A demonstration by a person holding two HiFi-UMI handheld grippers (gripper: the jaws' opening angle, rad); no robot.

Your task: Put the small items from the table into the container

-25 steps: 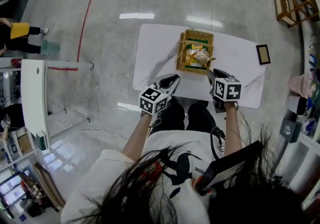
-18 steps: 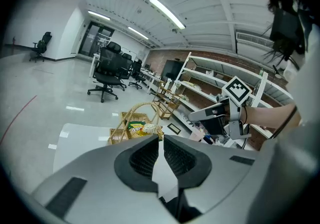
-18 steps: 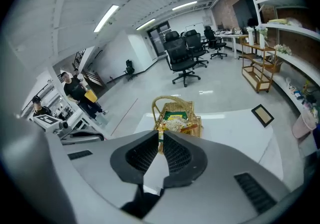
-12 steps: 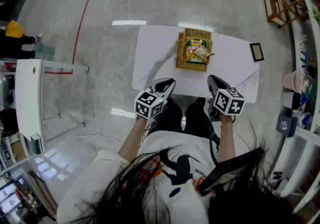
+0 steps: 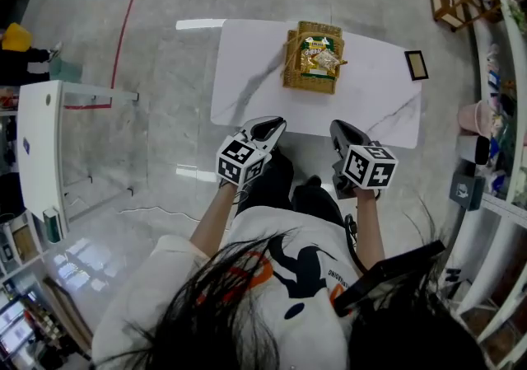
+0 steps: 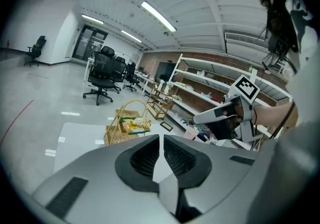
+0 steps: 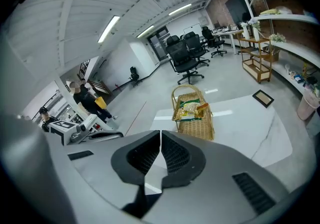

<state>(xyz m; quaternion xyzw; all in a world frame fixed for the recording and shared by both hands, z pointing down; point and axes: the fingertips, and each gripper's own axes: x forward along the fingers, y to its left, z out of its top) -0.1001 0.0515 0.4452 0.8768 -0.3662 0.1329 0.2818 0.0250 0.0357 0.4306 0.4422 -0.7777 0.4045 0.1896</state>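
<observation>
The left tongs (image 5: 270, 126) hang at the worktop's (image 5: 247, 88) near edge, closed tight on nothing. The wicker basket (image 5: 311, 85) stands well apart at their one o'clock. It lies at eleven o'clock from the right tongs (image 5: 337, 131), which are likewise closed and empty. The packets (image 5: 317, 59) in the basket are too small to identify.
</observation>
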